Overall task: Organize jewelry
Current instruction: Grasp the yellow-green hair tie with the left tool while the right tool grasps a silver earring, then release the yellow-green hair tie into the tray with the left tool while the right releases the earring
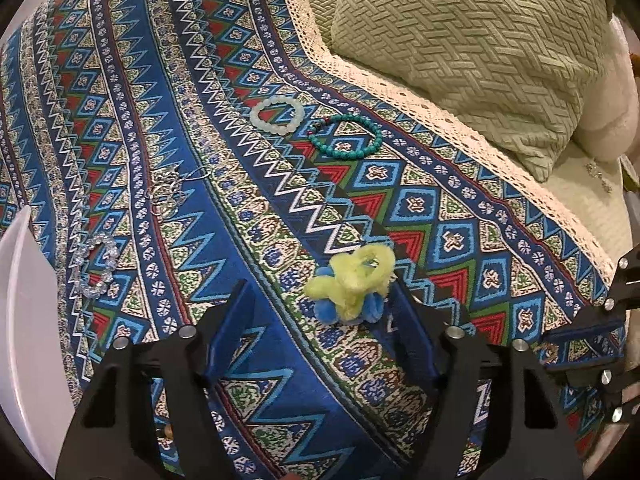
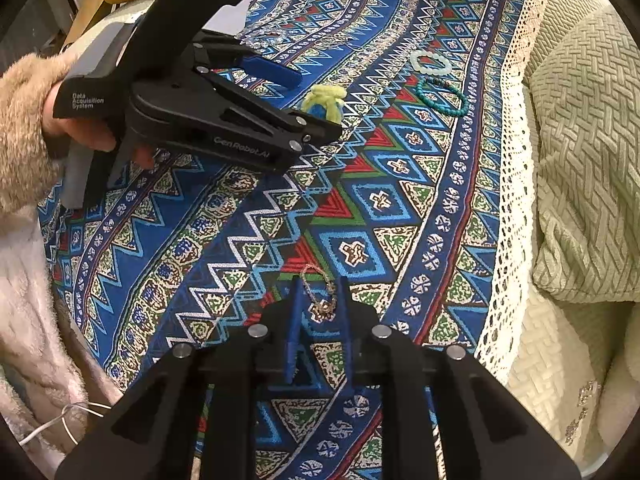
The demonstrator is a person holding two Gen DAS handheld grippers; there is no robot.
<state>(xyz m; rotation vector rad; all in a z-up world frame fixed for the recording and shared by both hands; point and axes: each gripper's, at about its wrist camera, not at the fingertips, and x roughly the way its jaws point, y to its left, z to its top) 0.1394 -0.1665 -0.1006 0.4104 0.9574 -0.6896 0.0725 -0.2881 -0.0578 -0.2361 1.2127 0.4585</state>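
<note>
A fuzzy yellow and blue hair tie (image 1: 348, 284) lies on the patterned cloth (image 1: 280, 216). My left gripper (image 1: 320, 292) stands open around it; the tie sits close to the right finger, with a wide gap to the left one. In the right wrist view the same tie (image 2: 324, 100) lies between the left gripper's (image 2: 320, 104) fingers. My right gripper (image 2: 320, 292) points down at the cloth and is shut on a thin gold chain (image 2: 322, 304), whose loop lies past the fingertips. The right gripper (image 1: 560, 350) also shows at the left wrist view's right edge.
A white bead bracelet (image 1: 277, 114), a turquoise bead bracelet (image 1: 346, 136), a clear crystal bracelet (image 1: 96, 266) and a silver chain piece (image 1: 172, 192) lie on the cloth. A white container (image 1: 24, 320) sits at the left, a green pillow (image 1: 460, 48) at the right. A furry-sleeved hand (image 2: 60, 120) holds the left gripper.
</note>
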